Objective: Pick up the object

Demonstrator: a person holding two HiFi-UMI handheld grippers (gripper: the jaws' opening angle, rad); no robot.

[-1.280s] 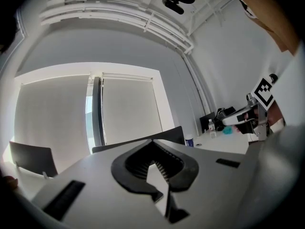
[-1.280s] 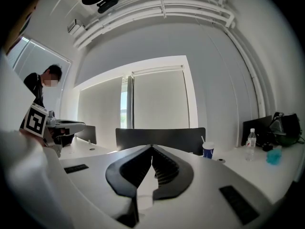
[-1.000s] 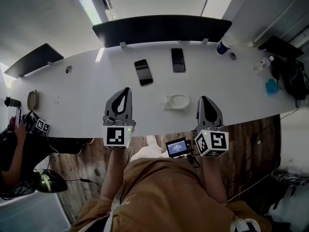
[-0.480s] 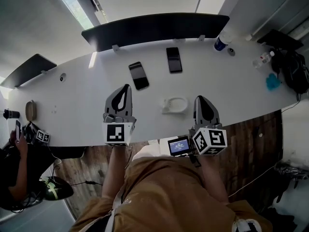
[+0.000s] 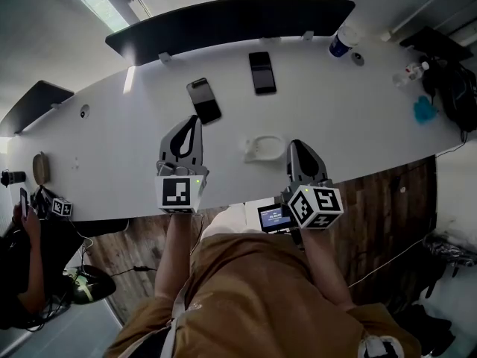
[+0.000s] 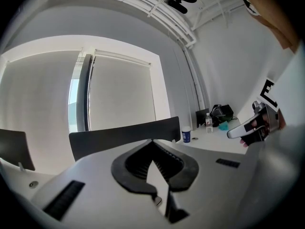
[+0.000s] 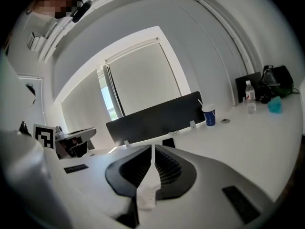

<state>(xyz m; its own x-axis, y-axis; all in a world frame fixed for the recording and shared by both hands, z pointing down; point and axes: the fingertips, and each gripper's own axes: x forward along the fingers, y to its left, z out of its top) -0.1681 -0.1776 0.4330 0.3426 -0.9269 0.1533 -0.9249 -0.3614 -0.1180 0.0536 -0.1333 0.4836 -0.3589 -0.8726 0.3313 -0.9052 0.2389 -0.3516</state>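
Item: white object, lay untouched on the table.
Left tool: jaws together, empty, held left of the object.
Right tool: likewise clenched on nothing, just right of the object.
Judgement: tools flanked the object in a ready stance; pickup not begun.
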